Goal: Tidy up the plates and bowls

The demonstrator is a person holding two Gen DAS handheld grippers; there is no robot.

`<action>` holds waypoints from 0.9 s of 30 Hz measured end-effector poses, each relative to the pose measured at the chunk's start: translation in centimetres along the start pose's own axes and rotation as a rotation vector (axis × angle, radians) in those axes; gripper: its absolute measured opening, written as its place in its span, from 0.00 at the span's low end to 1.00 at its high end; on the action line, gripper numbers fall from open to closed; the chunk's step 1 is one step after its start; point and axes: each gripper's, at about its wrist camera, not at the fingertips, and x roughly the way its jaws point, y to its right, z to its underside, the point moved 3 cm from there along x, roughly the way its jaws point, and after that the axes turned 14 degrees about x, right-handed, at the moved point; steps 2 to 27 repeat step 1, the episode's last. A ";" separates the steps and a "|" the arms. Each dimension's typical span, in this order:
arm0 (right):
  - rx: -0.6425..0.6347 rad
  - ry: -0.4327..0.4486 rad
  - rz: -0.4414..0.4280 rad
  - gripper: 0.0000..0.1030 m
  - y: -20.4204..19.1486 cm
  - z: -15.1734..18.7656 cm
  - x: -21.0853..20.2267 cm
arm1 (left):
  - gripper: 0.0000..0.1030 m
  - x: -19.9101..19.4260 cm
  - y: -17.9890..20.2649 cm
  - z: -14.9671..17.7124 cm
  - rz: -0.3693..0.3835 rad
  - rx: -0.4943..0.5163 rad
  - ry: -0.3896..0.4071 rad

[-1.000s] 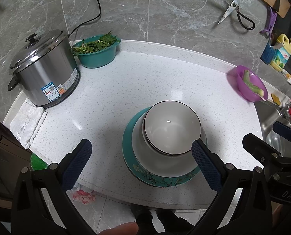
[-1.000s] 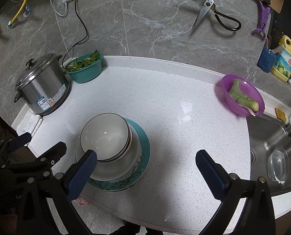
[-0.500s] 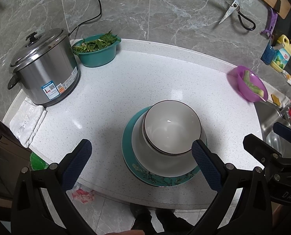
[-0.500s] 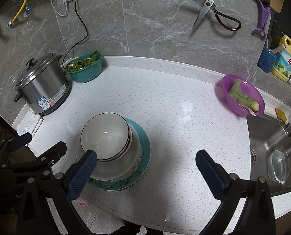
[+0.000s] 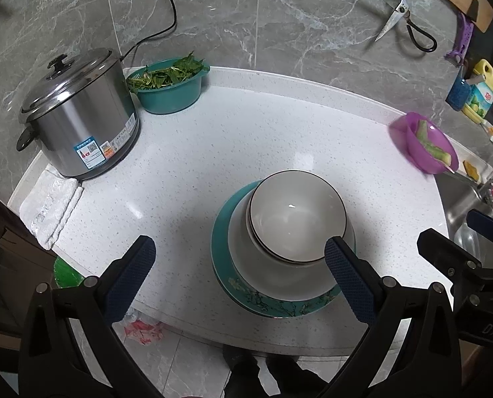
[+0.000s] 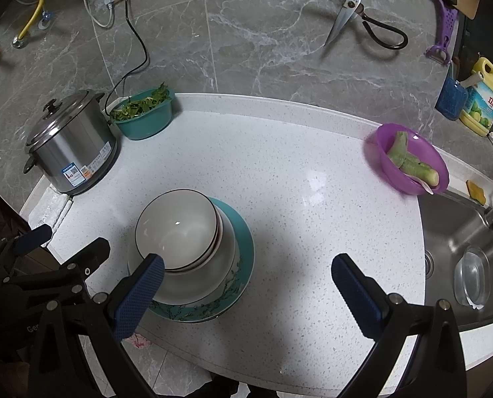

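A stack stands near the counter's front edge: white bowls with a dark rim (image 5: 296, 219) nested on a larger white dish (image 5: 279, 282), all on a teal floral plate (image 5: 279, 308). The stack also shows in the right wrist view, with the bowls (image 6: 176, 229) on the teal plate (image 6: 243, 242). My left gripper (image 5: 236, 265) is open and empty above the front edge, its right finger over the stack's near right side. My right gripper (image 6: 246, 278) is open and empty, its left finger over the stack's near left side.
A steel rice cooker (image 5: 77, 116) and a teal basin of greens (image 5: 170, 86) stand at the back left, with a folded white cloth (image 5: 50, 205) by the cooker. A purple bowl of vegetable pieces (image 6: 408, 159) sits at the right by the sink (image 6: 462, 258). Scissors (image 6: 355, 10) hang on the wall.
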 end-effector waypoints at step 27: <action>0.000 -0.001 0.000 1.00 0.0 0.1 0.0 | 1.00 0.0 0.0 0.0 0.002 0.000 0.000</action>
